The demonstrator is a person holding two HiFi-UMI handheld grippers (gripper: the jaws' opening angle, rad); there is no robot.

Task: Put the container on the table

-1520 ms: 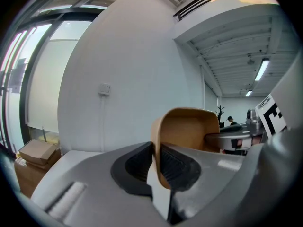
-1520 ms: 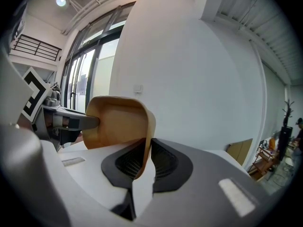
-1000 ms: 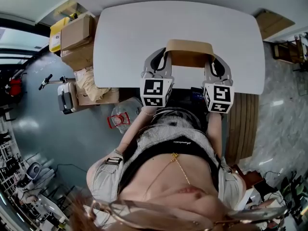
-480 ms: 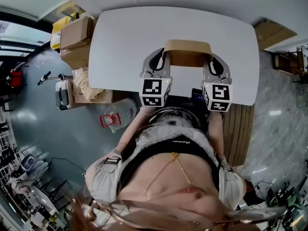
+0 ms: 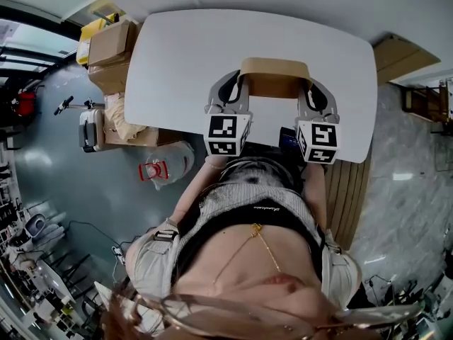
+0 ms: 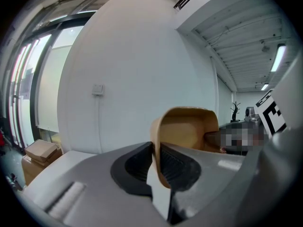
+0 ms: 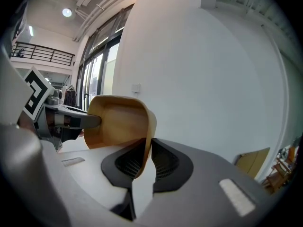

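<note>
The tan, thin-walled, round-cornered open container hangs between the two hand-held grippers, over the near middle of the white rounded table. The left gripper is clamped on the container's left wall and the right gripper on its right wall. Each has one ribbed black jaw inside the rim and one outside. Whether the base touches the tabletop cannot be told. The container is smooth and light brown inside and out, with curved walls.
</note>
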